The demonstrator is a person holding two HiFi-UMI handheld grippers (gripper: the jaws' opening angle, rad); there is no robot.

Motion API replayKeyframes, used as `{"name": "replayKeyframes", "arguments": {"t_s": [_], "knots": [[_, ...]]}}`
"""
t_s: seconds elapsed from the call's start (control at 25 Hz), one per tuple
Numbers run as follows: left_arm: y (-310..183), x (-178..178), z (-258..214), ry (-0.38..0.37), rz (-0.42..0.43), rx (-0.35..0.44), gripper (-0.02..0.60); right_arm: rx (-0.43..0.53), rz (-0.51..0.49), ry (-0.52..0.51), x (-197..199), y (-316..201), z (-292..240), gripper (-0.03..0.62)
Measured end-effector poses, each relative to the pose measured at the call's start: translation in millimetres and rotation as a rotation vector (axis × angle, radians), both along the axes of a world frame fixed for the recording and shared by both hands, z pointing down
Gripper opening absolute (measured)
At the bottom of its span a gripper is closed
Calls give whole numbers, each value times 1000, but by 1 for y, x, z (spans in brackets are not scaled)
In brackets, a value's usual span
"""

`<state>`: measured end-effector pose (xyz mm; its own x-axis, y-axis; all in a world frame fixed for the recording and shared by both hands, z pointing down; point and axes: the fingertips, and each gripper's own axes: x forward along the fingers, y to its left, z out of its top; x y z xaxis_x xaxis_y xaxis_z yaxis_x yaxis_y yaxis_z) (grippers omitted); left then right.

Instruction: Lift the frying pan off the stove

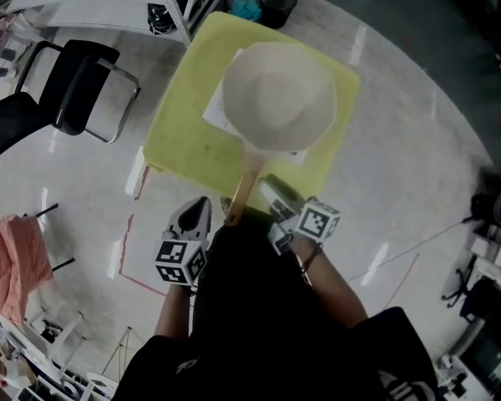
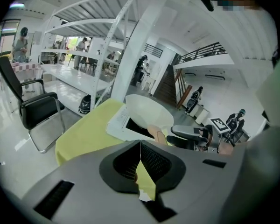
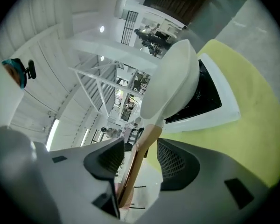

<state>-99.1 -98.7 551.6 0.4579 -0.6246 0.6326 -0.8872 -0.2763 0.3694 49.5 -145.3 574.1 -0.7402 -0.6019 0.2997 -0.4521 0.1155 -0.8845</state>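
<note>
A white frying pan (image 1: 277, 94) with a wooden handle (image 1: 244, 192) sits over a white stove (image 1: 220, 107) on the yellow table (image 1: 179, 136). My right gripper (image 1: 269, 190) is at the handle's near end. In the right gripper view its jaws (image 3: 140, 155) stand open, with the handle (image 3: 148, 136) running between them, closer to the left jaw and with a gap on the right. The pan (image 3: 170, 83) covers part of the stove's dark glass (image 3: 210, 97). My left gripper (image 1: 197, 207) hangs shut and empty off the table's near edge, left of the handle.
A black chair (image 1: 67, 90) stands left of the table. White shelving (image 1: 171, 7) lies beyond it, with a blue bin (image 1: 245, 7) and a black bin (image 1: 277, 2) at the table's far side. A pink cloth (image 1: 17, 261) hangs at the lower left.
</note>
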Motion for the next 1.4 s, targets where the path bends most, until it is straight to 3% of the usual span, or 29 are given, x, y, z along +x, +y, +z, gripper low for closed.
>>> {"name": "replayKeyframes", "arguments": {"t_s": [0.28,0.48,0.72,0.96,1.2,1.32,1.4], "knots": [[-3,5,2,88,-69,-26,44,0,-15,-98,-24,-20,6,262],[-7,9,4,84,-79,-41,44,-27,-29,-147,-36,-29,14,273],[-6,8,10,130,-99,-69,44,-65,-20,-181,-48,-37,25,278],[-4,14,13,142,-90,-72,44,-48,-25,-208,-59,-52,26,278],[4,11,22,119,-87,-105,46,-246,59,-202,-54,-48,41,276],[6,16,30,206,-74,-150,46,-168,19,-209,-54,-59,39,275],[7,19,37,277,-63,-194,46,-201,19,-219,-54,-57,47,249]]}}
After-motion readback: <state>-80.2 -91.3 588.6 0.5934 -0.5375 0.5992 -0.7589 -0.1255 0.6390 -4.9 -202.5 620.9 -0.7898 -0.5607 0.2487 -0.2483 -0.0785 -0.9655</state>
